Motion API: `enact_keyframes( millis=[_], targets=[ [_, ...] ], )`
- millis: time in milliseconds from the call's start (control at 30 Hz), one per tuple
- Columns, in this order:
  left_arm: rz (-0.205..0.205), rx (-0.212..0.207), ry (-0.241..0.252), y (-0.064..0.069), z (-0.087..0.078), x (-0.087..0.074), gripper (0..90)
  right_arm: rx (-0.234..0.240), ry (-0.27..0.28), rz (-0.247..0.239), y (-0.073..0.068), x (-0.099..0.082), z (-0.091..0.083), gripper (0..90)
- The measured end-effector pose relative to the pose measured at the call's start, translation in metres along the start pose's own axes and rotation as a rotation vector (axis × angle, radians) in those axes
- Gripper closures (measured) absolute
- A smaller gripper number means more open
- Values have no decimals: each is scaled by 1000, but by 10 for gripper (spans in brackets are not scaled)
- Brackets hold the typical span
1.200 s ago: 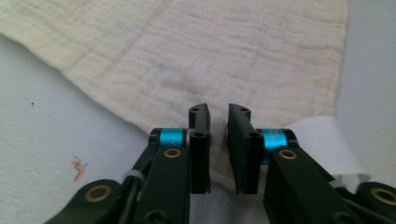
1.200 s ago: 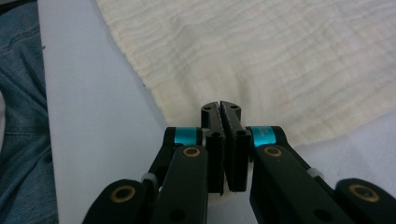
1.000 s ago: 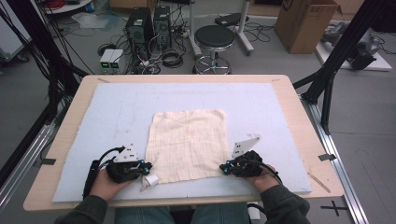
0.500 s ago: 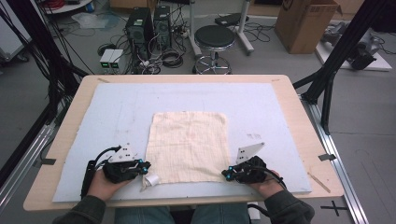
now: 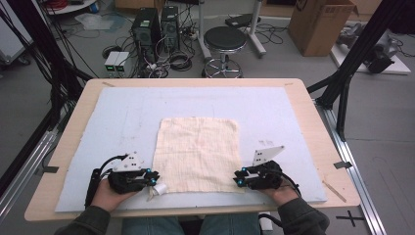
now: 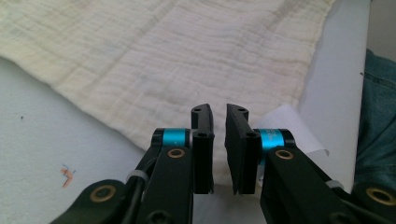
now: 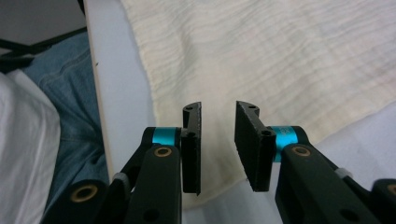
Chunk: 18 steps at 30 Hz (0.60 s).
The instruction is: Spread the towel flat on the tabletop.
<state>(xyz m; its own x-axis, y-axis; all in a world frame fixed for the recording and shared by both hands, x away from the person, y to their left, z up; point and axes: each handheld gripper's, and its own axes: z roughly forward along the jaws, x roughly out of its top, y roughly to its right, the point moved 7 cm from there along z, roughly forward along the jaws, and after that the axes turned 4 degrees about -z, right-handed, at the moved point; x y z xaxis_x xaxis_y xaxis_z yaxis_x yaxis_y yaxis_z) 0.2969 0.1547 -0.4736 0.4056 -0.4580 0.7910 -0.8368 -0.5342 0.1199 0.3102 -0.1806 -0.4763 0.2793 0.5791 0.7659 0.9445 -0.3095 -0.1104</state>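
2 grippers sit at the near edge of the table, 1 at each near corner of a cream cloth (image 5: 198, 154) that lies flat and spread out on the pale blue mat (image 5: 122, 117). The cloth rests at the middle of the mat, its far edge toward 12 o'clock and its near edge toward 6 o'clock.

In the high view the left gripper (image 5: 155, 182) lies at about 7 o'clock from the cloth's centre, pointing toward 3 o'clock at the near left corner. In the left gripper view its jaws have just been opening and stand a narrow gap apart, released, with the cloth's corner lying under and beyond the tips rather than pinched. A small white tag (image 6: 292, 123) pokes out from the cloth's edge just beside the right-hand jaw.

The right gripper (image 5: 238, 178) lies at about 5 o'clock from the cloth's centre, pointing toward 9 o'clock at the near right corner. In the right gripper view its jaws have also just been opening and stand wider apart, released, with the cloth's corner flat on the mat below the gap.
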Motion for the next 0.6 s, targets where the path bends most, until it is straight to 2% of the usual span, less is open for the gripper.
enact_keyframes(
  millis=[233,400,467,600],
  targets=[
    [-42,-10,44,-4,-6,4,735,-65,55,41,12,9,-2,535],
    [-64,-22,68,-5,-8,7,705,-68,86,71,19,16,-1,455],
    [-68,-20,77,-6,-9,9,688,-78,93,80,23,18,0,402],
    [-88,-12,97,-8,-10,11,654,-98,118,90,28,24,-1,360]
  ],
)
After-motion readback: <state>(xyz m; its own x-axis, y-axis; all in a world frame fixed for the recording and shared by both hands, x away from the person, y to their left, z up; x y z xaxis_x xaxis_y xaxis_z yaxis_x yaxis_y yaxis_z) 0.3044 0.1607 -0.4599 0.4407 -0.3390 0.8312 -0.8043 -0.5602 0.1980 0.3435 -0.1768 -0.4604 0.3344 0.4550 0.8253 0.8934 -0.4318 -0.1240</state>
